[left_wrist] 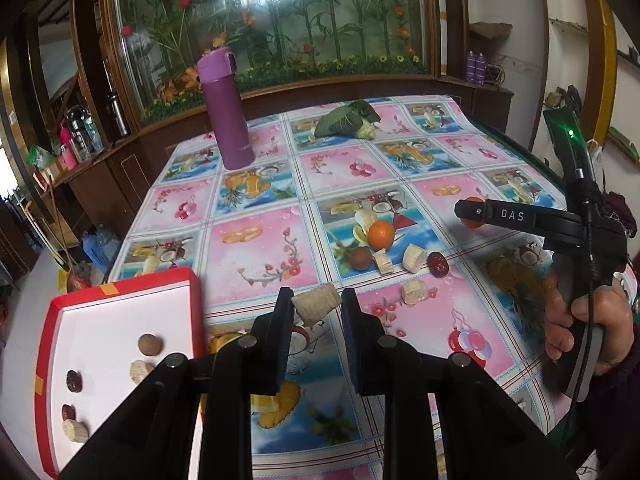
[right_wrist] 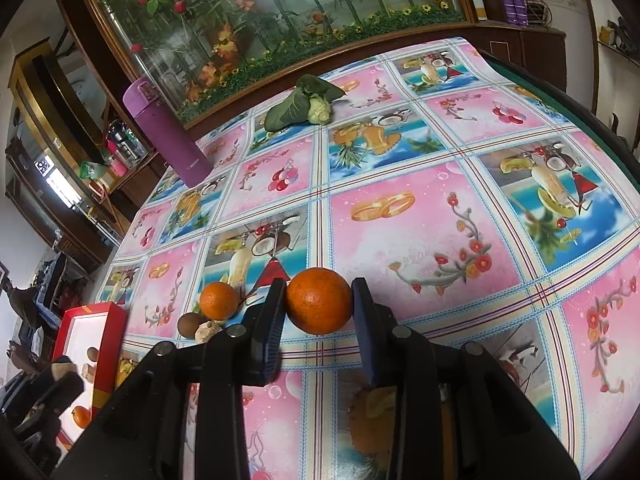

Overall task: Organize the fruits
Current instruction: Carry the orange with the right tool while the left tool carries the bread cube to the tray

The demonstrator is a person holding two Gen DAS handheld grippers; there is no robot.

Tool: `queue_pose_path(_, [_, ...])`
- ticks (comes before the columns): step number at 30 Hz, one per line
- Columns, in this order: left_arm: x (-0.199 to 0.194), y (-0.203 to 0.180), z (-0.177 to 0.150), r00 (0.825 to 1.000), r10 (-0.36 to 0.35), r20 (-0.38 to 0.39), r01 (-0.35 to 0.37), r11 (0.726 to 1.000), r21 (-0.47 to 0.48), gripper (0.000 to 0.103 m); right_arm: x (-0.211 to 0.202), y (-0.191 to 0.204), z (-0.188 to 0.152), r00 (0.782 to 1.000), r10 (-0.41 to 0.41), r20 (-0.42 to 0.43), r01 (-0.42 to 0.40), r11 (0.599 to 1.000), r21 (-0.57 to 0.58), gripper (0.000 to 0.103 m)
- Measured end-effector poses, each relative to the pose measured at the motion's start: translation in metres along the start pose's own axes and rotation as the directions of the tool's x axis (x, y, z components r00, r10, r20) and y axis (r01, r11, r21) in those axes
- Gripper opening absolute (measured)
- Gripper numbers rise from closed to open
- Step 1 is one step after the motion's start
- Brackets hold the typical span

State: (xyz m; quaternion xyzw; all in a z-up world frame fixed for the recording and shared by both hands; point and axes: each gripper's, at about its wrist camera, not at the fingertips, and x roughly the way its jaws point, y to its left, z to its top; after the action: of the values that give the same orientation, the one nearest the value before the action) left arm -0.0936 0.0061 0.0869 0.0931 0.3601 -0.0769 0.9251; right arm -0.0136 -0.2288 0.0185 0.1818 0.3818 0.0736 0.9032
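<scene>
Left gripper (left_wrist: 316, 312) pinches a pale chunk (left_wrist: 314, 304); red tray (left_wrist: 192, 300) lies at 8 o'clock. Right gripper (right_wrist: 319, 304) clamps an orange (right_wrist: 319, 301) (contact looks narrow). Risk: the round orange may roll free if tilted in transit.

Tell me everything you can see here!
Pink patterned tablecloth: one, covering table.
Purple lidded flask: one, far left.
Green leafy vegetable: one, far middle.
Red cardboard box: one, white inside, near left.
Round oranges: three; table, box, one gripped.
Beige chunks: six; three table, two box, one gripped.
Dark red dates: three; one table, two box.
Brown round fruits: two; table, box.
Left gripper: black, shut on chunk.
Right gripper: black, shut on orange.
Right hand: one, gripping a black handle.
</scene>
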Motion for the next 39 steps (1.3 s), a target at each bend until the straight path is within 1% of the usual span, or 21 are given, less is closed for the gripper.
queue_pose_path(9, [-0.013,0.014,-0.004,0.997,0.063,0.036,-0.062,0.998,-0.015,0.023,0.003,-0.004,-0.002,1.000,-0.019,-0.009,0.019,1.000,0.014,0.035])
queue_pose_path(23, [-0.026,0.043,-0.013,0.994,0.091,0.056,-0.086,0.993,-0.082,0.023,0.008,-0.008,-0.004,0.996,-0.092,0.006,0.092,0.996,0.003,0.035])
queue_pose_path(28, [-0.031,0.058,-0.018,0.993,0.099,0.062,-0.091,0.989,-0.112,0.023,0.004,-0.008,-0.004,0.992,-0.118,0.040,0.118,0.993,-0.003,0.035])
queue_pose_path(31, [-0.032,0.069,-0.021,0.993,0.103,0.064,-0.094,0.987,-0.132,0.023,0.000,-0.005,-0.004,0.993,-0.104,0.050,0.103,0.995,0.011,0.035])
queue_pose_path(34, [-0.036,0.083,-0.026,0.991,0.119,0.065,-0.107,0.982,-0.154,0.023,-0.007,0.017,-0.009,0.996,-0.060,0.071,0.061,0.998,-0.011,0.035])
queue_pose_path(37, [-0.040,0.105,-0.035,0.988,0.145,0.054,-0.133,0.974,-0.184,0.023,-0.012,0.062,-0.023,0.997,0.043,0.064,-0.038,0.996,-0.076,0.035])
queue_pose_path(39, [-0.042,0.126,-0.044,0.983,0.179,0.039,-0.166,0.962,-0.216,0.023,-0.010,0.102,-0.036,0.990,0.136,0.027,-0.131,0.982,-0.138,0.035])
